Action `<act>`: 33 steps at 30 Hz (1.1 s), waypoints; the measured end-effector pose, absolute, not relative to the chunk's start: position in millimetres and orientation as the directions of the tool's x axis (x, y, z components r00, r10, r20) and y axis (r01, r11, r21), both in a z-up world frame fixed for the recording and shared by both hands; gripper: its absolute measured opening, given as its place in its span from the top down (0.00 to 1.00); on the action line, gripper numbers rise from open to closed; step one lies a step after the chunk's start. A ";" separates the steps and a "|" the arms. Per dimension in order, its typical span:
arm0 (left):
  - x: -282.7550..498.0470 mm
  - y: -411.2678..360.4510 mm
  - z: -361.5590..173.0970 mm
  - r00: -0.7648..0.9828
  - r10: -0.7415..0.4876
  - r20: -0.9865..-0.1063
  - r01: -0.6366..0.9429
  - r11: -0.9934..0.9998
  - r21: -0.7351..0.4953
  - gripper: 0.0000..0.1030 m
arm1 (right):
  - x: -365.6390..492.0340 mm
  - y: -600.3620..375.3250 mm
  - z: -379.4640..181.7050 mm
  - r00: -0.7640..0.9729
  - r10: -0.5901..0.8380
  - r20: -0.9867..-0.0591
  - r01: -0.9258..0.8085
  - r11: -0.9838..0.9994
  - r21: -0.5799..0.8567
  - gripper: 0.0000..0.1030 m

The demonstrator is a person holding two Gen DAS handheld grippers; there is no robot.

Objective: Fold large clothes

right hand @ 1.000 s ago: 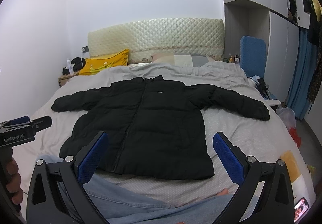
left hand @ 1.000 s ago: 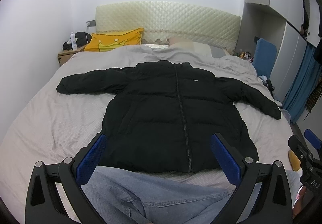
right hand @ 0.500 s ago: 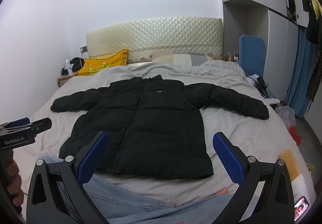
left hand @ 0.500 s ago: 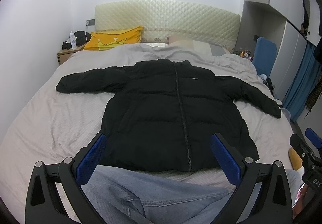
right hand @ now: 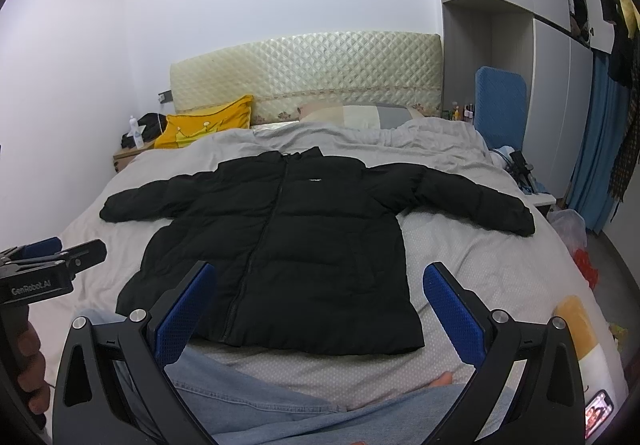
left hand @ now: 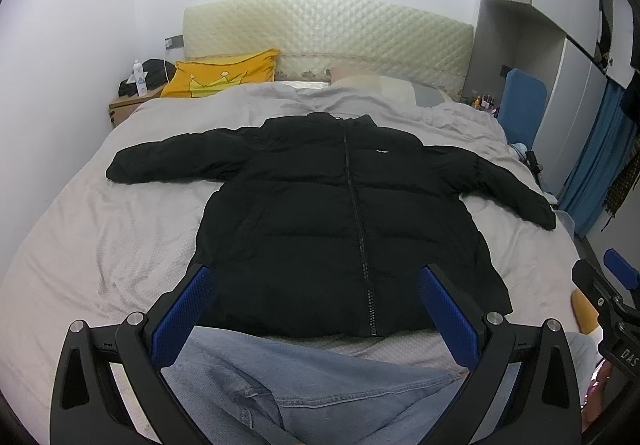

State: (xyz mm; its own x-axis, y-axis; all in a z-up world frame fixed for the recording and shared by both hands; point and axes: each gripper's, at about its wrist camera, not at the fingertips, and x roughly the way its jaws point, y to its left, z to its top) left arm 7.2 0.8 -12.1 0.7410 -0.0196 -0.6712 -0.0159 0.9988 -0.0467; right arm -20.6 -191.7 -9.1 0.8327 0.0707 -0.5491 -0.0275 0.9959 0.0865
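A black puffer jacket [left hand: 340,213] lies flat and zipped on the grey bed [left hand: 100,229], sleeves spread to both sides, collar toward the headboard. It also shows in the right wrist view [right hand: 280,237]. My left gripper [left hand: 316,285] is open and empty, held above the jacket's hem. My right gripper [right hand: 320,285] is open and empty, also above the hem, over the jacket's right half. The left gripper also shows at the left edge of the right wrist view [right hand: 52,269].
The person's jeans-clad legs [left hand: 312,385] lie at the bed's near edge. A yellow pillow [left hand: 224,73] and a headboard [left hand: 328,33] are at the far end. A nightstand [left hand: 128,105] stands far left. A blue chair [right hand: 500,105] and wardrobe [right hand: 552,85] stand right.
Both views have drifted very slightly; the jacket sits a touch lower in frame. Both grippers stay open and the jacket has not moved.
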 end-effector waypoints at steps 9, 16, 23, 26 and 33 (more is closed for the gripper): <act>8.9 3.5 -12.4 0.738 -0.020 -0.675 -0.017 0.999 -0.048 0.00 | -19.3 -189.1 -10.0 0.830 0.072 -0.553 -0.029 0.996 0.087 0.00; 10.7 3.0 -13.6 0.736 -0.020 -0.677 -0.017 0.999 -0.048 0.00 | -18.2 -189.5 -11.0 0.827 0.072 -0.557 -0.026 0.996 0.090 0.00; 15.5 3.3 -18.3 0.728 -0.024 -0.685 -0.016 0.999 -0.051 0.00 | -13.1 -192.2 -15.4 0.821 0.078 -0.565 -0.027 0.995 0.098 0.00; 17.8 4.6 -19.9 0.726 -0.026 -0.687 -0.014 0.999 -0.052 0.00 | -10.5 -194.7 -16.7 0.823 0.081 -0.563 -0.026 0.994 0.106 0.00; 30.0 5.6 -28.5 0.709 -0.042 -0.704 -0.007 0.998 -0.067 0.00 | 4.3 -204.5 -27.7 0.813 0.069 -0.578 0.001 0.993 0.119 0.00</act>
